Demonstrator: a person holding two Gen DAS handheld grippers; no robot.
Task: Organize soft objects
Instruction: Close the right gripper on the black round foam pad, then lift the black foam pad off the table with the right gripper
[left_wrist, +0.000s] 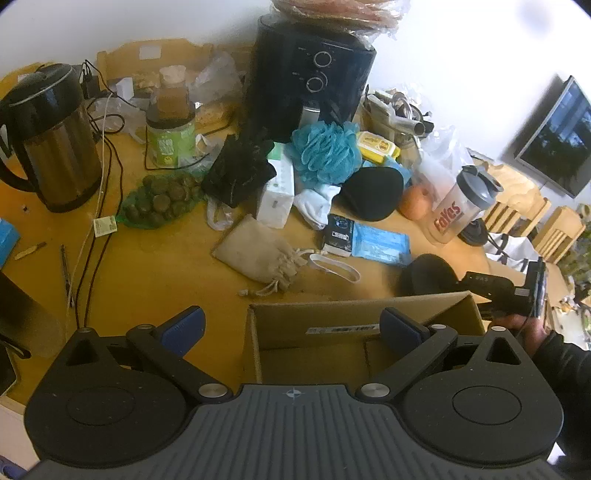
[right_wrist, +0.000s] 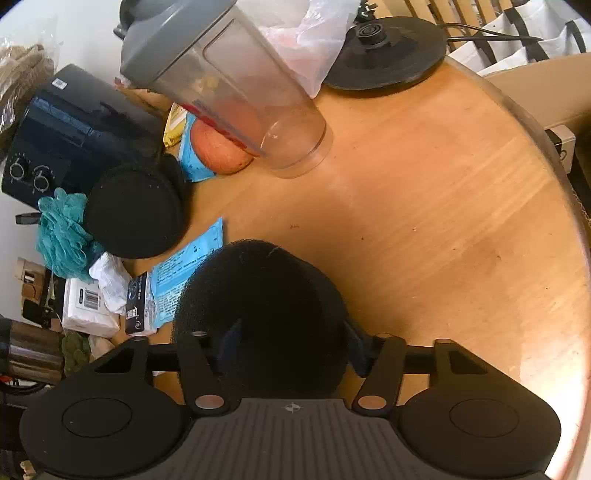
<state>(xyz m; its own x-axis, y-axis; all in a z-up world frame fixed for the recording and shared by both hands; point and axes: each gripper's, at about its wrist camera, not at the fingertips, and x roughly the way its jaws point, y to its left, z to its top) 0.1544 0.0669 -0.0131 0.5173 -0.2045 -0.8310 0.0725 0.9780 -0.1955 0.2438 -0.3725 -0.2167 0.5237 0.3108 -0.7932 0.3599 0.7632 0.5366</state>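
A black fuzzy round pad (right_wrist: 266, 306) lies on the wooden table, and my right gripper (right_wrist: 291, 343) is shut on it, its blue pads pressing into both sides. In the left wrist view that pad (left_wrist: 428, 273) sits just behind the open cardboard box (left_wrist: 351, 310). My left gripper (left_wrist: 291, 321) hangs open over the box with nothing between its fingers. A second black pad (left_wrist: 373, 192), a teal bath puff (left_wrist: 325, 155), white socks (left_wrist: 314, 203), a black cloth (left_wrist: 240, 170) and a burlap pouch (left_wrist: 258, 251) lie further back.
A kettle (left_wrist: 51, 140), cables, a jar (left_wrist: 171, 118) and a black air fryer (left_wrist: 310, 74) crowd the back. A shaker bottle (right_wrist: 236, 88), an orange fruit (right_wrist: 221, 147) and a kettle base (right_wrist: 388, 51) stand beyond the held pad. The table's rounded edge (right_wrist: 576, 221) runs at right.
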